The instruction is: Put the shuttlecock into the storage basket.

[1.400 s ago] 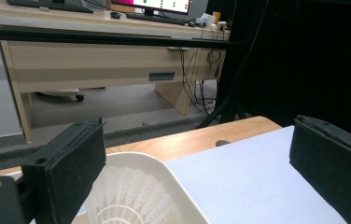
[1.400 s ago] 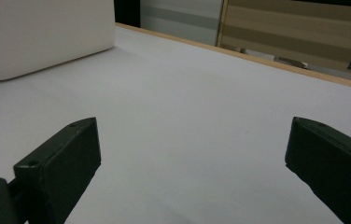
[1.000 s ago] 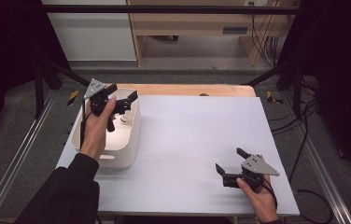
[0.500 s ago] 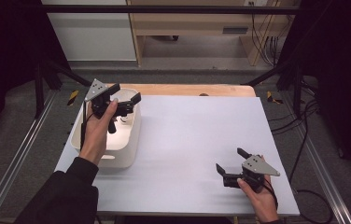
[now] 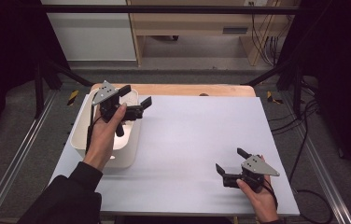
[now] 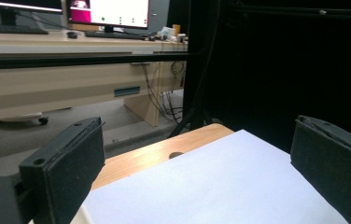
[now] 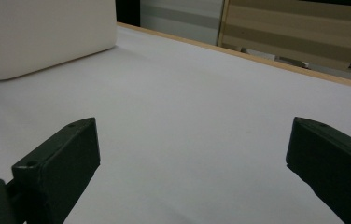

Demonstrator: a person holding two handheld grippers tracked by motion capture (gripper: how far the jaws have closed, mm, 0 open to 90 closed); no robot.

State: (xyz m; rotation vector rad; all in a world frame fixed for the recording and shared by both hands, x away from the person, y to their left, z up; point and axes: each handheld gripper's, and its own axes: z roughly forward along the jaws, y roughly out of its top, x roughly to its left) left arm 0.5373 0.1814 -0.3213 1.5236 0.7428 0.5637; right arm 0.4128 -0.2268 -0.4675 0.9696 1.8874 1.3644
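Note:
A white rectangular bin [image 5: 86, 140] stands at the left of the white table top [image 5: 197, 135]. My left gripper [image 5: 135, 95] is held above the bin's far right corner, raised off the table, jaws open and empty, pointing right. Its own view looks across the table top [image 6: 220, 186] between the wide-apart jaws. My right gripper [image 5: 231, 161] rests low near the front right of the table, open and empty, pointing left toward the bin [image 7: 43, 35]. What lies inside the bin is hidden by the hand.
A wooden strip [image 5: 192, 89] edges the table's far side, with a small dark hole [image 6: 176, 154] in it. Metal rails [image 5: 19, 154] run along both sides. A desk with monitors [image 6: 108, 9] stands beyond. Cables [image 5: 304, 140] trail on the floor at right.
My left gripper has risen and drifted right, from over the bin's far end toward its right rim. The right gripper has stayed still.

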